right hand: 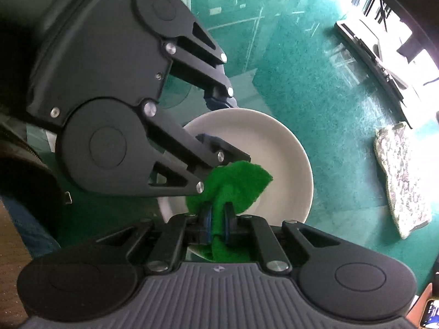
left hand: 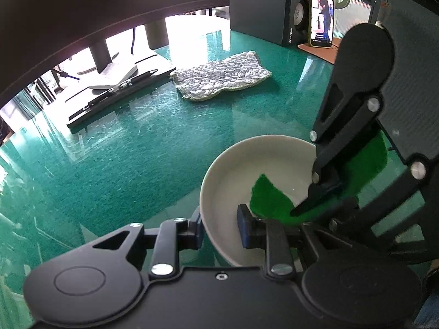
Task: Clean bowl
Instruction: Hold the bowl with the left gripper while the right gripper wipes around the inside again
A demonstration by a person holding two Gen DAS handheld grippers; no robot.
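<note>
Gripping the bowl (left hand: 260,170) by its near rim, the left gripper (left hand: 219,229) is steadying it on the green table (left hand: 137,150): one finger is sitting outside the wall, the other inside, with the jaws narrowed onto the rim between them. The bowl is sitting mouth up, directly ahead of that gripper. Being round, it has no long axis to speak of, and it looks slightly tipped toward the left gripper, though the fisheye bend is making that hard to judge.

The right gripper (right hand: 218,216) is coming in over the opposite edge, its jaws pinched tight on a green cloth (right hand: 236,183). The cloth is fanning out ahead of the fingers and lying down into the bowl, its free corner pointing toward the middle of the white floor. From the left wrist view the same cloth (left hand: 270,200) is pressing against the inner wall close to the left gripper's inside finger (left hand: 244,227), so the two tools are working nearly touching.

The coming wipe is turning on that: the unwiped floor is lying ahead of the right gripper and away from the left one. A sweep across looks safer than one drawn toward the held rim.

A grey rag (left hand: 222,78) is lying well apart, further along the table.
</note>
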